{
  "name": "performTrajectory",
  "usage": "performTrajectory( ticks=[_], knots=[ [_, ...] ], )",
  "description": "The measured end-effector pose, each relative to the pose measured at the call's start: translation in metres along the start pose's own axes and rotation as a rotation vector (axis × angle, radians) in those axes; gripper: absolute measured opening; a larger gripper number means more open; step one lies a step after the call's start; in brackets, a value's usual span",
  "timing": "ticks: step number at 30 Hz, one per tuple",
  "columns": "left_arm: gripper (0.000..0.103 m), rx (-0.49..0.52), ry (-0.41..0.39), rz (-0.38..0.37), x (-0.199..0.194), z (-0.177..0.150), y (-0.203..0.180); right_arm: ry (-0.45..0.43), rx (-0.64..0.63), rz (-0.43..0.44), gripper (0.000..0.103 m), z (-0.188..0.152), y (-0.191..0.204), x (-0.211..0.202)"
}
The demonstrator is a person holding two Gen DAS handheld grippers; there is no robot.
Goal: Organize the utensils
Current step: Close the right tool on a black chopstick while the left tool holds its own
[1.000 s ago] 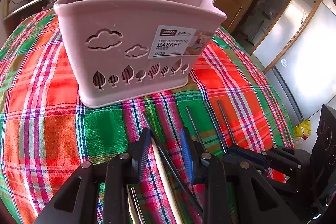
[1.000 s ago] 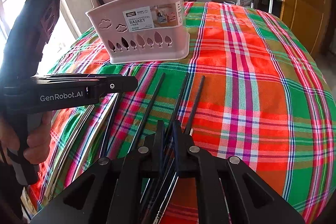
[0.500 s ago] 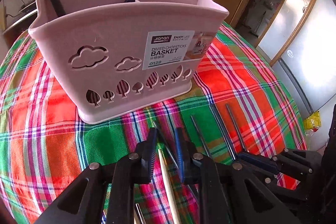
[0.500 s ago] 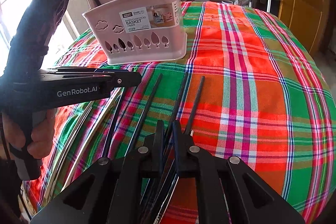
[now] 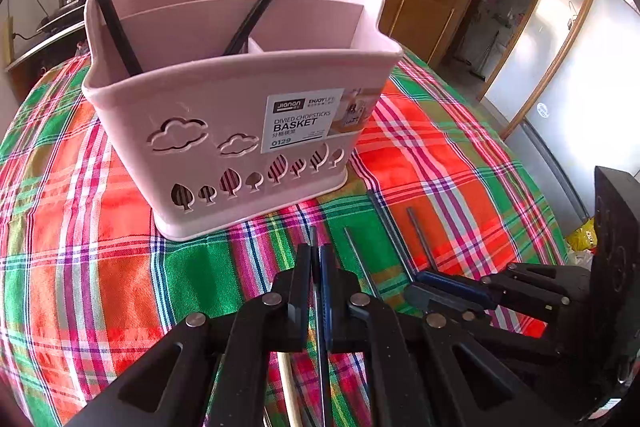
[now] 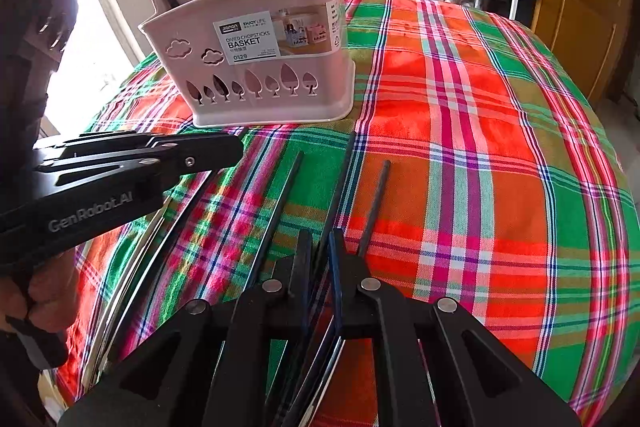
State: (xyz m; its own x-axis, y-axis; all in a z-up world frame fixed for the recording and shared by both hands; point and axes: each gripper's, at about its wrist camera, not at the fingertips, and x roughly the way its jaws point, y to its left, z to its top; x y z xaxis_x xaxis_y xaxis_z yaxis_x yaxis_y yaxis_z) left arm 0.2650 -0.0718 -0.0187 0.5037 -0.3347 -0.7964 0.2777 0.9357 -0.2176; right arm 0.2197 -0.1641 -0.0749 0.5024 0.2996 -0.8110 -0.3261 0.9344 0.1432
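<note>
Left hand-held gripper [image 5: 317, 267] is pinched on a thin dark chopstick [image 5: 313, 235], low over the table's woven plaid cloth [image 5: 96, 267]. Right hand-held gripper [image 6: 320, 251] — narrowly parted around slim dark chopsticks [image 6: 338, 187]; grip undetermined. Pink smooth plastic basket [image 5: 224, 115], rounded corners, cut-out trees, stands just beyond — 2 black utensils inside.

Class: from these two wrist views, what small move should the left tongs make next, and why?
Probably lift. The left tongs appear shut on a dark chopstick still low over the cloth, and the pink basket just ahead opens upward, so the stick must rise above its rim.
</note>
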Motion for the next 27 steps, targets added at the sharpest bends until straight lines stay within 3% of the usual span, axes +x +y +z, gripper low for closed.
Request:
performTrajectory(
  ticks=[14,19,27],
  knots=[
    [0.004,0.002,-0.083,-0.028,-0.053,0.004,0.010,0.091,-0.017,-0.027,0.011,0.035,0.001,0.019],
    [0.004,-0.002,-0.087,-0.031,-0.059,0.002,0.011,0.086,-0.015,-0.025,0.013,0.044,0.002,0.026],
    [0.004,-0.003,-0.116,-0.048,-0.077,0.003,0.011,0.041,0.004,-0.001,0.008,0.038,-0.004,0.014]
  ],
)
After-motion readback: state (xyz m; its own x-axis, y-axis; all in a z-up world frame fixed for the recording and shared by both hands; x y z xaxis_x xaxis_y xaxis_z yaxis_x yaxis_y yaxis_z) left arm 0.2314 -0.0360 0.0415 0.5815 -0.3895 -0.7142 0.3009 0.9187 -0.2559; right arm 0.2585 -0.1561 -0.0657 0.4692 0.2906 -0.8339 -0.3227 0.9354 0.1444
